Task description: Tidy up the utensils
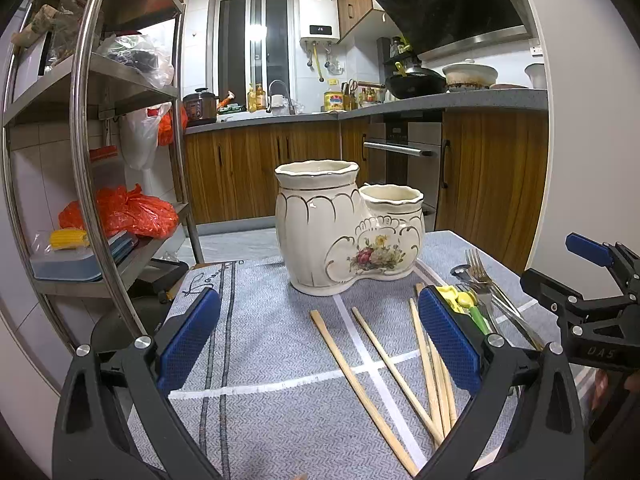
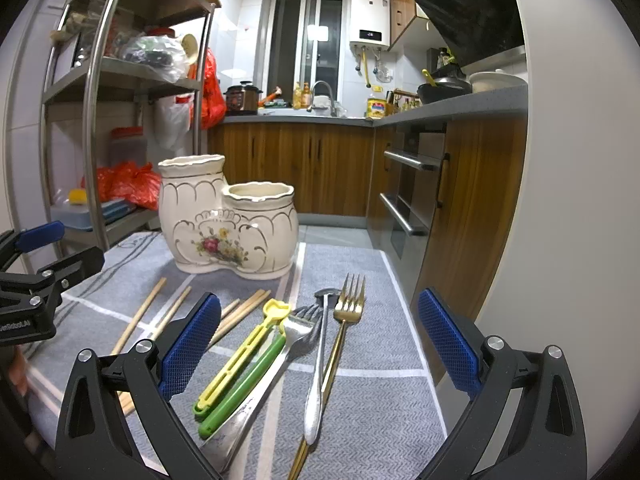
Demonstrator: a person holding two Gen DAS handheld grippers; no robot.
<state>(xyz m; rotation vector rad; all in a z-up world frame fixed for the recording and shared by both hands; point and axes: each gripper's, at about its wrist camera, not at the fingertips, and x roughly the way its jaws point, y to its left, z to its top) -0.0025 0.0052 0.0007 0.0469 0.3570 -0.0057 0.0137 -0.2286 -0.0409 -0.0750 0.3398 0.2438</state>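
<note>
A cream ceramic two-pot utensil holder (image 1: 344, 232) with a flower print stands on the grey cloth; it also shows in the right wrist view (image 2: 228, 224). Both pots look empty. Several wooden chopsticks (image 1: 384, 364) lie loose in front of it, between the pads of my left gripper (image 1: 320, 344), which is open and empty above the cloth. In the right wrist view a gold fork (image 2: 344, 320), a silver fork (image 2: 296, 332), a silver spoon (image 2: 318, 360) and a yellow-green peeler (image 2: 244, 364) lie between the pads of my right gripper (image 2: 320, 344), open and empty.
A grey table cloth (image 1: 260, 360) with white tape lines covers the table. A steel shelf rack (image 1: 92, 160) with bags and boxes stands to the left. Wooden kitchen cabinets (image 2: 320, 164) and an oven (image 2: 412, 196) lie behind and to the right. The table edge runs at right (image 2: 404, 292).
</note>
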